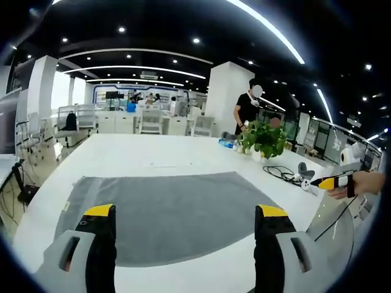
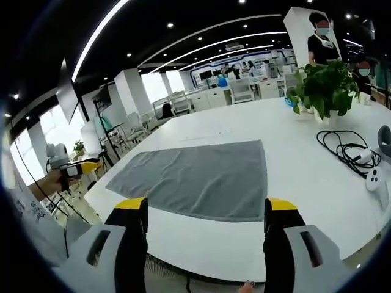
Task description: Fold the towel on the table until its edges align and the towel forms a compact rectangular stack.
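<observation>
Left gripper (image 1: 186, 215), seen in its own view, has both yellow-tipped jaws spread wide with nothing between them, hovering above the near edge of the towel (image 1: 164, 213). Right gripper (image 2: 206, 206) likewise stands with jaws well apart and empty, above the white table (image 2: 305, 177) just short of the towel's (image 2: 201, 177) near border. Towel: grey, lying flat and unfolded on the table (image 1: 153, 152), one layer as far as can be seen. In the left gripper view its long axis runs side to side across the picture; in the right gripper view the same cloth runs away slantwise, far edge toward the upper right. Near corners in the left gripper view are hidden behind the jaws. Beyond the towel a potted plant (image 1: 264, 139) stands near a coiled black cable (image 2: 345, 149) and a white controller (image 2: 374, 179). The other gripper's yellow tip, held in a hand, shows at the right edge of the left gripper view (image 1: 333, 181); its jaw state cannot be made out there. A person (image 1: 247, 110) stands beyond the table.
</observation>
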Action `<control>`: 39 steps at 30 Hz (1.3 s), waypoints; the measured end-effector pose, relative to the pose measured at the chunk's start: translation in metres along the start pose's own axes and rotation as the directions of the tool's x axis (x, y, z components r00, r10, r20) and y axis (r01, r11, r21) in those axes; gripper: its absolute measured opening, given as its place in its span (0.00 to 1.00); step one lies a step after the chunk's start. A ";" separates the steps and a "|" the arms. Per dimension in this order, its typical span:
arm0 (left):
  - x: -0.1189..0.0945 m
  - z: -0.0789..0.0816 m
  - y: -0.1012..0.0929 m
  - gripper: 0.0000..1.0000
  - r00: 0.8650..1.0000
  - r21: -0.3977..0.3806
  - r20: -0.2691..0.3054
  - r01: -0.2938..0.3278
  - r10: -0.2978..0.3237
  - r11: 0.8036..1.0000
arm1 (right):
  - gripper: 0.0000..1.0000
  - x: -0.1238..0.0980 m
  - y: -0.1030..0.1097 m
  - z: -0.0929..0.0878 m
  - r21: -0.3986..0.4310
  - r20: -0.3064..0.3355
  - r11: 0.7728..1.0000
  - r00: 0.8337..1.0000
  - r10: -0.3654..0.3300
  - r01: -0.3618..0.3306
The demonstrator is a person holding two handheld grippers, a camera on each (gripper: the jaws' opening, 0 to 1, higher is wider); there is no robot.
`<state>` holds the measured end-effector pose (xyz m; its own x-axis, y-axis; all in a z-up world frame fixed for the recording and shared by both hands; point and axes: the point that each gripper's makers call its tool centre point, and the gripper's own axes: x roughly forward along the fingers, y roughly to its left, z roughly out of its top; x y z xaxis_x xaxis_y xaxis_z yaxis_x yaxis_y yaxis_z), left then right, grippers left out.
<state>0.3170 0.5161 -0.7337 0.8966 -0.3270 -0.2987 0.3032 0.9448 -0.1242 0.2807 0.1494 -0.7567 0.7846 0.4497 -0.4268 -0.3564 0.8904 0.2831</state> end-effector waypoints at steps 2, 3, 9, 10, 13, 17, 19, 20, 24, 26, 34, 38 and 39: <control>-0.001 -0.001 0.001 0.97 1.000 -0.001 -0.001 -0.004 0.004 1.000 | 0.78 0.001 0.000 -0.003 0.000 -0.007 1.000 1.000 0.004 -0.004; -0.002 -0.002 0.002 0.97 1.000 -0.002 0.000 -0.009 0.009 1.000 | 0.78 0.002 0.000 -0.004 0.000 -0.007 1.000 1.000 0.005 -0.005; -0.006 -0.008 0.004 0.97 1.000 -0.022 -0.002 -0.021 0.021 1.000 | 0.78 0.001 -0.001 -0.009 0.000 -0.025 1.000 1.000 0.009 -0.009; -0.006 -0.010 0.006 0.97 1.000 -0.021 -0.002 -0.020 0.020 1.000 | 0.78 0.001 -0.001 -0.009 0.000 -0.025 1.000 1.000 0.007 -0.007; -0.006 -0.012 0.004 0.97 1.000 -0.013 -0.008 -0.011 0.011 1.000 | 0.78 0.000 -0.004 -0.009 -0.001 -0.020 1.000 1.000 0.004 -0.004; -0.005 -0.013 0.002 0.97 1.000 -0.016 -0.012 -0.006 0.005 1.000 | 0.78 -0.001 -0.005 -0.009 0.001 -0.016 1.000 1.000 -0.002 0.002; -0.006 -0.010 -0.001 0.97 1.000 -0.011 -0.007 -0.003 0.003 1.000 | 0.78 -0.001 -0.004 -0.008 -0.002 -0.013 1.000 1.000 0.001 -0.001; -0.007 -0.008 -0.001 0.97 1.000 -0.004 -0.003 -0.005 0.005 1.000 | 0.78 -0.001 -0.004 -0.008 -0.005 -0.013 1.000 1.000 0.002 -0.002; -0.007 -0.006 -0.005 0.97 1.000 -0.007 0.001 -0.002 0.002 1.000 | 0.78 0.000 -0.003 -0.011 -0.011 -0.025 1.000 1.000 0.003 -0.003; -0.008 -0.006 -0.007 0.97 1.000 -0.004 -0.003 0.002 -0.002 1.000 | 0.78 0.001 -0.002 -0.011 -0.007 -0.020 1.000 1.000 0.004 -0.004; -0.010 -0.002 -0.009 0.96 1.000 -0.013 0.004 -0.013 0.013 1.000 | 0.77 0.001 -0.004 -0.013 -0.008 -0.035 1.000 0.999 0.011 -0.011; -0.010 -0.003 -0.009 0.96 1.000 -0.015 0.000 -0.017 0.017 1.000 | 0.77 0.001 -0.005 -0.012 -0.002 -0.034 1.000 0.999 0.011 -0.011; -0.009 -0.003 -0.010 0.96 1.000 -0.016 -0.001 -0.016 0.016 1.000 | 0.77 0.001 -0.005 -0.012 -0.002 -0.032 1.000 0.999 0.009 -0.009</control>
<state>0.3048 0.5094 -0.7324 0.9011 -0.3118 -0.3013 0.2837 0.9495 -0.1342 0.2776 0.1463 -0.7687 0.7646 0.4601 -0.4513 -0.3650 0.8863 0.2851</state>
